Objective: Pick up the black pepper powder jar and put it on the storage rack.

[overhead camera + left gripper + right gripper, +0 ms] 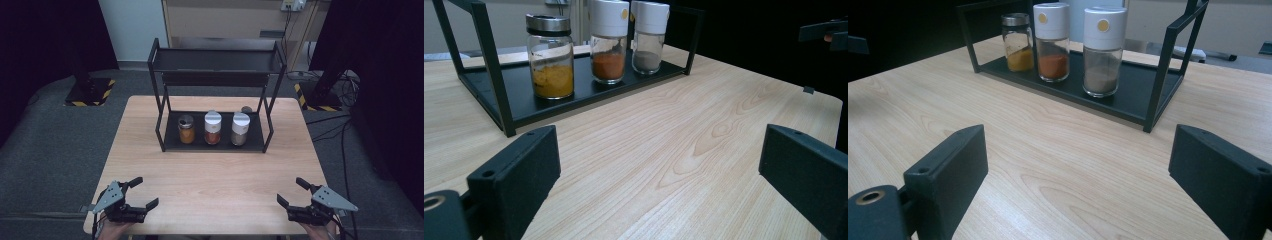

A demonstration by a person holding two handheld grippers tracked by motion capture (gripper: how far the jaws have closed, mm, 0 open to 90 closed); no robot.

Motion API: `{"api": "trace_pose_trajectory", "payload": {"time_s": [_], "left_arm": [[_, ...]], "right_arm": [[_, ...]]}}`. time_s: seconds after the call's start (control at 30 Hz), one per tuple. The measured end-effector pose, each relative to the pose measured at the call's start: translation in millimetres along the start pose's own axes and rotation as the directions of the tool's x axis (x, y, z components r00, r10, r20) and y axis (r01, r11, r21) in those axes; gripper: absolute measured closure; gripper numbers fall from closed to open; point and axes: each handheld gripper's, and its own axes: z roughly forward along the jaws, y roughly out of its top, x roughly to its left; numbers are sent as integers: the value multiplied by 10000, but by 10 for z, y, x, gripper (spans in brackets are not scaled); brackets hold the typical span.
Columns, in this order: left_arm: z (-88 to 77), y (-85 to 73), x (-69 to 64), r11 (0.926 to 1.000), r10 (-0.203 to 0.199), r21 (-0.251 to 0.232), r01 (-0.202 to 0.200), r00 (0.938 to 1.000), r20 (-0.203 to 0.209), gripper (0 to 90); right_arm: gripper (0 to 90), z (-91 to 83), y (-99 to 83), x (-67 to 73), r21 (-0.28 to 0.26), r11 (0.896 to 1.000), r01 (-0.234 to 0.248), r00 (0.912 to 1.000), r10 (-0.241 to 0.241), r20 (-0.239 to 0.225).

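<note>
1. Dark curtains and a grey floor surround the light wooden table (215, 170) in the high view. A black two-level rack (215, 95) stands at the far middle of the table. Its top shelf is bare, and on its bottom tray three spice jars stand upright in one row, near each other but apart: the yellow spice jar (186, 129) at the left, the red spice jar (212, 128) in the middle, the grey spice jar (240, 129) at the right. The row faces the person, probably so that each jar can be taken from the front without disturbing the others. The left tongs (142, 192) and the right tongs (291, 192) wait at the near corners, well apart from the rack, both open and holding nothing.

2. Seen from the left gripper view, the two black jaws stand wide with bare wood between them. The yellow spice jar (550, 57), with its metal cap, is the nearest jar to these tongs; the red spice jar (608, 42) and the grey spice jar (648, 37) follow behind.

3. Seen from the right gripper view, the jaws are also spread and empty. The grey spice jar (1103, 50) with its white cap is closest here, then the red spice jar (1052, 42) and the yellow spice jar (1017, 42). Each hand seems placed to reach the jar on its own side.
</note>
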Motion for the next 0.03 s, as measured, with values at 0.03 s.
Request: {"api": "trace_pose_trajectory", "payload": {"time_s": [0.03], "left_arm": [[-1,0,0,10000,7,-3,-7,10000,5,23]], "right_arm": [[89,0,0,-1,6,10000,-14,10000,14,0]]}}
